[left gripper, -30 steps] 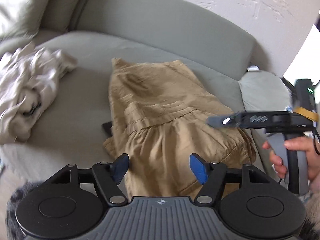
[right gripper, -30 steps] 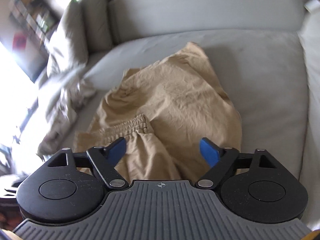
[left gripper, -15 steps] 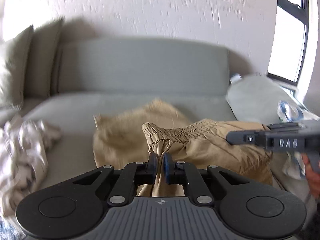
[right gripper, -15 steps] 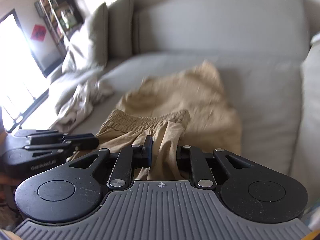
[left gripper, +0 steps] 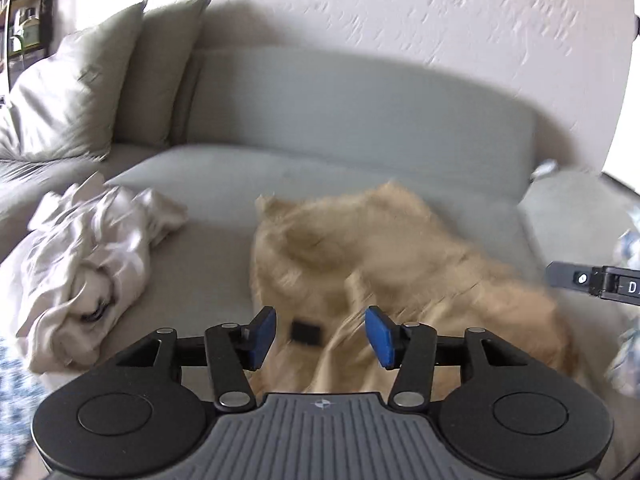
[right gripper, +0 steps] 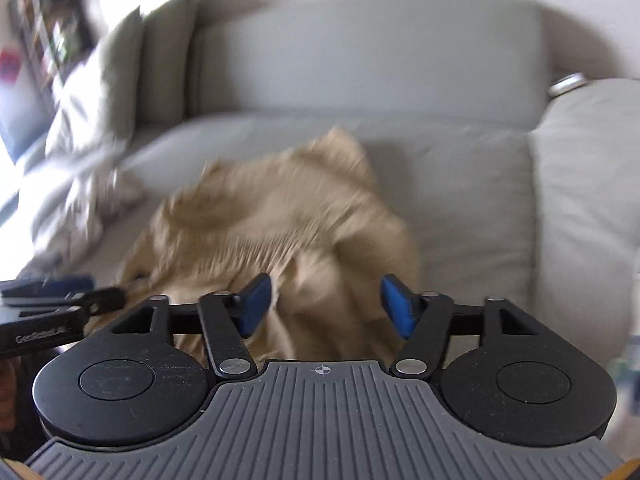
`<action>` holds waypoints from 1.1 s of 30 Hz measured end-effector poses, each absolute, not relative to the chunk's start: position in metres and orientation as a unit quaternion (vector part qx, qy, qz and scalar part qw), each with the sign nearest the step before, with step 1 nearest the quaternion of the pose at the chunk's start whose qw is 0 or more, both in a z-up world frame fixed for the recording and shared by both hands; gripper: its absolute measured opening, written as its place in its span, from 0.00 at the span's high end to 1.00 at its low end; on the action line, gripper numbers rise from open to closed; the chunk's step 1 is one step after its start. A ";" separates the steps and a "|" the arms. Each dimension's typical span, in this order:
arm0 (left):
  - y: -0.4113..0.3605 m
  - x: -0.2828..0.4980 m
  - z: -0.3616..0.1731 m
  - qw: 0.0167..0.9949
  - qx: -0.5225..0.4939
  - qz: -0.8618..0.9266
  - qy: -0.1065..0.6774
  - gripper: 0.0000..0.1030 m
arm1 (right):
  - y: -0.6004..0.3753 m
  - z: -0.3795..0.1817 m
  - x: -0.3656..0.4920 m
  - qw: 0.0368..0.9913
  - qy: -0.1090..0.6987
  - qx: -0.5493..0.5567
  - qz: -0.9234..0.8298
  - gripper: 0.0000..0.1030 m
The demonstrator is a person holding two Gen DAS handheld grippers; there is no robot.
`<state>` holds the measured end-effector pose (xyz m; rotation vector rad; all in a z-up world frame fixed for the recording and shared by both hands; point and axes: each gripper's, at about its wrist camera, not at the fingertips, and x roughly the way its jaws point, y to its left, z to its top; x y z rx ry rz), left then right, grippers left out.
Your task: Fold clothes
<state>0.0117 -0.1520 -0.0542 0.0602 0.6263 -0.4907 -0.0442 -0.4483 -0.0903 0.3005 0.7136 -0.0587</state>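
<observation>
Tan shorts with an elastic waistband lie bunched and motion-blurred on the grey sofa seat; they also show in the right wrist view. My left gripper is open and empty just over the shorts' near edge. My right gripper is open and empty, over the shorts' near right part. The right gripper's body shows at the right edge of the left wrist view. The left gripper's body shows at the left edge of the right wrist view.
A crumpled white garment lies on the seat to the left of the shorts. Grey cushions lean at the back left. A grey armrest cushion stands on the right. The sofa back runs behind.
Half a second ago both grippers were shut on the shorts' waistband and held it up. Now both have opened and the shorts have dropped onto the seat.
</observation>
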 end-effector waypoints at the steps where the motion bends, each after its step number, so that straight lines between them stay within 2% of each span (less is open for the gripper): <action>1: -0.156 0.012 -0.053 0.920 0.031 -0.254 0.299 0.53 | -0.452 -0.087 -0.047 0.925 0.344 0.158 -0.027 0.34; 4: -0.181 0.031 -0.060 0.911 0.075 -0.264 0.309 0.45 | -0.463 -0.078 -0.057 0.922 0.334 0.194 -0.021 0.34; 10: -0.208 0.103 -0.096 0.849 0.046 -0.285 0.443 0.44 | -0.459 -0.090 -0.017 0.915 0.370 0.160 0.002 0.36; 11: -0.209 0.106 -0.098 0.847 0.041 -0.292 0.443 0.49 | -0.461 -0.095 -0.005 0.910 0.379 0.167 0.002 0.36; 12: -0.210 0.103 -0.098 0.849 0.043 -0.299 0.434 0.69 | -0.463 -0.102 0.005 0.903 0.393 0.175 0.002 0.36; 13: -0.211 0.097 -0.095 0.855 0.052 -0.302 0.419 0.75 | -0.463 -0.110 0.015 0.895 0.408 0.181 0.002 0.43; 14: -0.211 0.087 -0.091 0.865 0.064 -0.299 0.398 0.80 | -0.464 -0.117 0.024 0.887 0.423 0.188 0.002 0.70; 15: -0.210 0.077 -0.086 0.877 0.072 -0.293 0.374 0.87 | -0.460 -0.122 0.030 0.885 0.431 0.176 0.006 0.76; 18: -0.200 0.049 -0.079 0.914 0.069 -0.255 0.306 0.86 | -0.447 -0.128 0.036 0.892 0.431 0.137 0.011 0.80; 21: -0.211 0.053 -0.101 0.914 0.094 -0.221 0.328 0.81 | -0.436 -0.132 0.039 0.903 0.417 0.106 0.009 0.78; 25: -0.217 0.055 -0.110 0.918 0.130 -0.222 0.303 0.77 | -0.421 -0.138 0.043 0.915 0.397 0.065 0.008 0.70; 26: -0.214 0.053 -0.104 0.917 0.126 -0.225 0.305 0.71 | -0.417 -0.140 0.044 0.918 0.392 0.055 0.007 0.70; 27: -0.208 0.053 -0.097 0.916 0.117 -0.228 0.307 0.54 | -0.416 -0.136 0.043 0.918 0.393 0.056 0.001 0.69; 28: -0.199 0.054 -0.088 0.917 0.099 -0.232 0.310 0.38 | -0.416 -0.131 0.041 0.916 0.396 0.059 -0.006 0.62; 29: -0.189 0.054 -0.079 0.918 0.077 -0.235 0.311 0.36 | -0.418 -0.123 0.036 0.916 0.395 0.062 -0.020 0.49; 30: -0.177 0.051 -0.070 0.920 0.049 -0.236 0.308 0.35 | -0.420 -0.115 0.030 0.917 0.392 0.064 -0.035 0.44; 32: -0.158 0.046 -0.055 0.922 0.006 -0.239 0.303 0.38 | -0.429 -0.096 0.006 0.931 0.353 0.079 -0.046 0.40; 33: -0.151 0.041 -0.049 0.919 -0.011 -0.254 0.303 0.47 | -0.433 -0.087 -0.009 0.939 0.330 0.089 -0.044 0.39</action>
